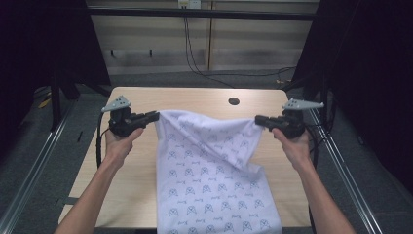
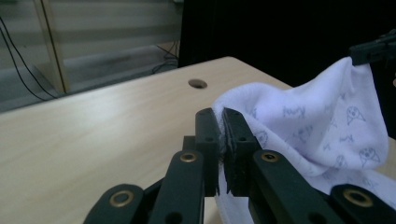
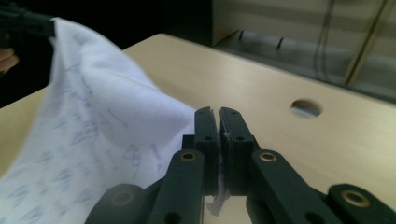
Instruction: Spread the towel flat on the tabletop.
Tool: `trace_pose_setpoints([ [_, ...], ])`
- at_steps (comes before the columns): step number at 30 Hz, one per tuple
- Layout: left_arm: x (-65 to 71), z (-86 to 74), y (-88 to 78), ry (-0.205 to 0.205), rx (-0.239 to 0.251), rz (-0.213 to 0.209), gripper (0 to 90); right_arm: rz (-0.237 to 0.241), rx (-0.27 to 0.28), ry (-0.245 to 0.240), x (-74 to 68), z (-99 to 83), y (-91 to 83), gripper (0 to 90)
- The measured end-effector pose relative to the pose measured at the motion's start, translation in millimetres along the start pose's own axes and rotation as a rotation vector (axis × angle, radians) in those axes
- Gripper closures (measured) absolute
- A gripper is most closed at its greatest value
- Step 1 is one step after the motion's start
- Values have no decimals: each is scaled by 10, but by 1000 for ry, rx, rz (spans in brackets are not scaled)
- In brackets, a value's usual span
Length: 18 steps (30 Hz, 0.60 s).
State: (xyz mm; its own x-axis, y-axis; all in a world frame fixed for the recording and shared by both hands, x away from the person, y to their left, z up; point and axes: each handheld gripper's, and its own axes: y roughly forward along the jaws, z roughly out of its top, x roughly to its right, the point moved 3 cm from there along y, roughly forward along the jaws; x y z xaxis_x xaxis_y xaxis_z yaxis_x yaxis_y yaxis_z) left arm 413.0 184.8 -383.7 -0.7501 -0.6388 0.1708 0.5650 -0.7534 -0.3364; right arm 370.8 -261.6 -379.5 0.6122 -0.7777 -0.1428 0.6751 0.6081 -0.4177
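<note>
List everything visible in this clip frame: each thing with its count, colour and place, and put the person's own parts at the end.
white printed cloth: one, white with small grey-blue motifs, far edge lifted, the rest draped over the table's near edge.
light wooden table: one, pale wood, centre.
round cable hole: one, dark, far right part of the tabletop.
black cables: several, hanging down the far wall to the floor.
left hand-held gripper: one, black, shut on the cloth's left corner.
right hand-held gripper: one, black, shut on the cloth's right corner.
forearms: two, bare, entering from the bottom.
</note>
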Motion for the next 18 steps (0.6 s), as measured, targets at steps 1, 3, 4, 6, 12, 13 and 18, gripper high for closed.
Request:
trace_pose_setpoints([
  [1,0,0,0,0,0,0,860,-27,15,-12,65,86,6,863],
  [3,-37,77,75,7,-11,15,856,-49,23,-13,133,165,15,863],
  [4,-48,88,105,-2,-11,14,844,-82,36,-18,218,251,34,860],
  [6,-95,82,188,-39,-11,32,720,-149,19,-34,347,326,83,816],
  [12,-132,-215,342,-92,-71,32,634,-206,-15,67,592,102,260,568],
  [13,-111,-283,353,-84,-87,21,634,-193,-35,53,558,27,283,558],
  [18,10,-706,346,-67,-211,-10,664,-78,-127,16,272,-399,296,556],
])
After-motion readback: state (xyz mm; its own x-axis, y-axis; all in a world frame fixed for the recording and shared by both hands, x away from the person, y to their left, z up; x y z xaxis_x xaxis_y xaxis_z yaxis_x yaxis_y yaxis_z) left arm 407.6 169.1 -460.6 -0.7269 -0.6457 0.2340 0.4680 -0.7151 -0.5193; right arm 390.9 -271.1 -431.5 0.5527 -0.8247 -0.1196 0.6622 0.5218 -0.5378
